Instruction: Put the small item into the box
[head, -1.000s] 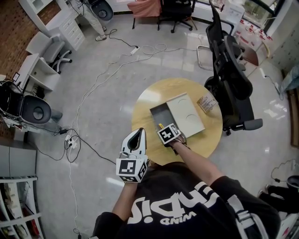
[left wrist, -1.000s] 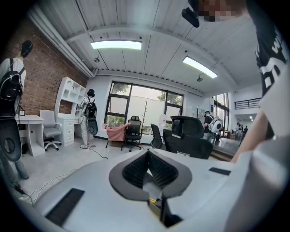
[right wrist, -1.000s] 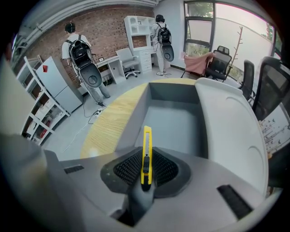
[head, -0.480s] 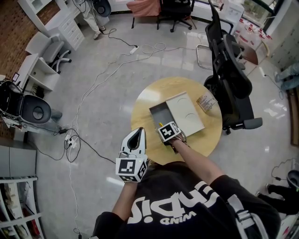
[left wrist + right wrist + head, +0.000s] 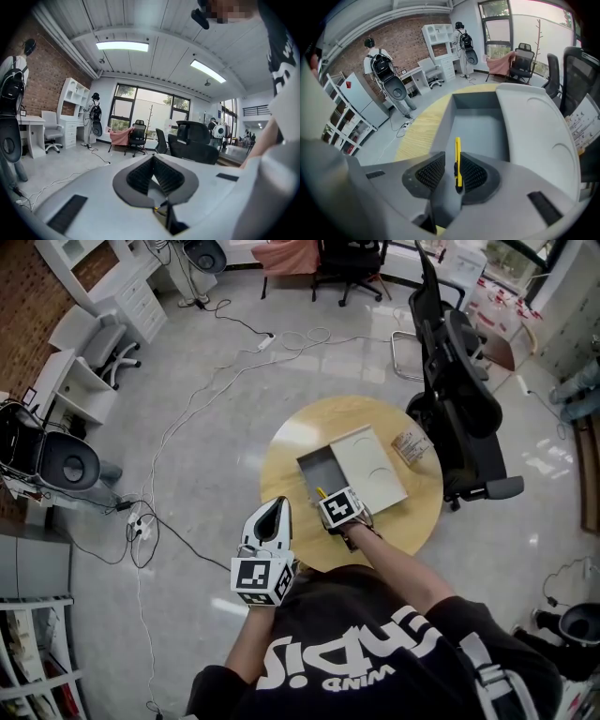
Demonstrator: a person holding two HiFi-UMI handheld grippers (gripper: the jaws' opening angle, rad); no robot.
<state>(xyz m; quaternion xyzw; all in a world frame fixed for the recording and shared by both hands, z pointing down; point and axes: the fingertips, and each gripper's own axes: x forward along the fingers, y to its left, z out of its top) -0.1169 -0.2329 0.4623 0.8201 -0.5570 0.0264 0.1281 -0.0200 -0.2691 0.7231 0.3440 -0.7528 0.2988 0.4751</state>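
Observation:
An open grey box (image 5: 313,468) lies on the round wooden table (image 5: 286,442), its lid (image 5: 371,467) flat to the right. My right gripper (image 5: 328,497) hovers at the box's near edge, shut on a slim yellow utility knife (image 5: 457,159). The knife stands on edge between the pads and points into the box's hollow (image 5: 445,117); the lid (image 5: 534,126) lies on that view's right. My left gripper (image 5: 278,507) is held off the table's near-left edge, above the floor. Its jaws are shut with nothing between them (image 5: 153,158), and they point out across the room.
A small printed packet (image 5: 411,445) lies on the table right of the lid. A black office chair (image 5: 464,399) stands close behind the table on the right. Cables (image 5: 187,418) trail over the floor to the left.

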